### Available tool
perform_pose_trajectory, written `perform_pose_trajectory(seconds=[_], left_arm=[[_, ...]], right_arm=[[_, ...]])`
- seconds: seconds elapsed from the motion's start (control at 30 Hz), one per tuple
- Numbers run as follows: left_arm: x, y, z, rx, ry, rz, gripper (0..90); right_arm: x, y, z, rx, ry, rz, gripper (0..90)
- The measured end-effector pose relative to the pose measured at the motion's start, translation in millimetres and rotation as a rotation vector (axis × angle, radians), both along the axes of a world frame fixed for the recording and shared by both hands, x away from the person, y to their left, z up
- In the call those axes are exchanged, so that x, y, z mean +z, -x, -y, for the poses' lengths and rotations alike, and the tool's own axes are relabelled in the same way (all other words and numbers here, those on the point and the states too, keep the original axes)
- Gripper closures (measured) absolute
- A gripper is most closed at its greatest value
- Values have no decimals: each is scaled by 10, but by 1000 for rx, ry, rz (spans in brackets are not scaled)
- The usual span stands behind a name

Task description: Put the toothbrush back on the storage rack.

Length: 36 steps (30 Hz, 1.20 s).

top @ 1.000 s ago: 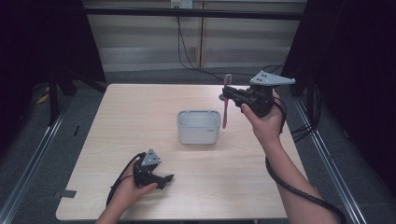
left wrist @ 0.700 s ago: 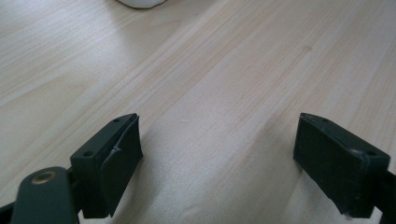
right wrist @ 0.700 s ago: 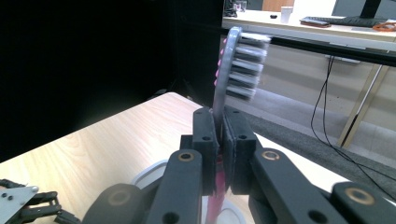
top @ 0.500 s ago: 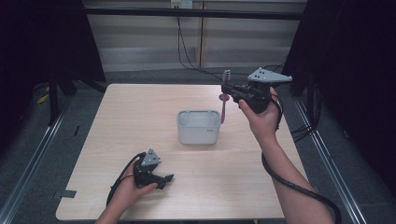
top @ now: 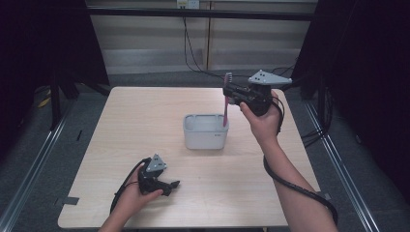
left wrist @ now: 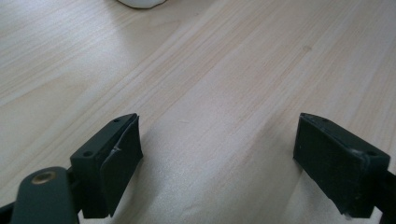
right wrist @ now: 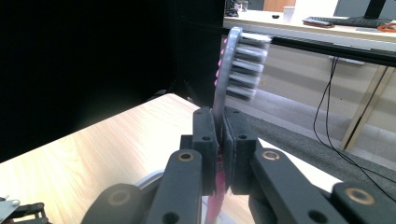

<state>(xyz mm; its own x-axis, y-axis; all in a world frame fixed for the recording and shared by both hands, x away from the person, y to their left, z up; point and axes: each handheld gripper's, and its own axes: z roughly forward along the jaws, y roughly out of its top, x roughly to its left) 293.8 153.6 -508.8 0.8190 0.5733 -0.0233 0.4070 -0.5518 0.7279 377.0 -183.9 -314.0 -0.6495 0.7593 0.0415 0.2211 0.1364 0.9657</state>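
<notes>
Hanging upright in the right gripper's (top: 231, 93) clamped jaws, a pink toothbrush (top: 226, 104) dips toward the white holder (top: 205, 137).

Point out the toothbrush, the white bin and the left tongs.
toothbrush (top: 226, 104), high view, on the pink handle below the grip.
bin (top: 205, 137), high view, on its front wall.
left tongs (left wrist: 217, 161), left gripper view, midway between the open fingertips.

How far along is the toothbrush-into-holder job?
Done: the right claw is shut on the pink toothbrush, bristles up. In hand: it hangs upright with its lower end at the rim of the white holder; whether it is inside I cannot tell. Left: lower and release. The left claw rests open on the table.
</notes>
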Motion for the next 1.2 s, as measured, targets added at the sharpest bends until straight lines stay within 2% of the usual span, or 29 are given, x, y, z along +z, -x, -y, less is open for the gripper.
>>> perform_pose_trajectory(seconds=[0.13, 0.83, 1.2], left_arm=[[2, -2, -3, -3, -6, 2, 147], [4, -2, -4, -5, -7, -1, 147], [4, -2, -4, -5, -7, -2, 147]], right_arm=[[-45, -21, -44, -9, 26, 2, 845], [-279, -95, -46, -29, 17, -39, 845], [-388, -103, -66, -26, 36, -57, 844]])
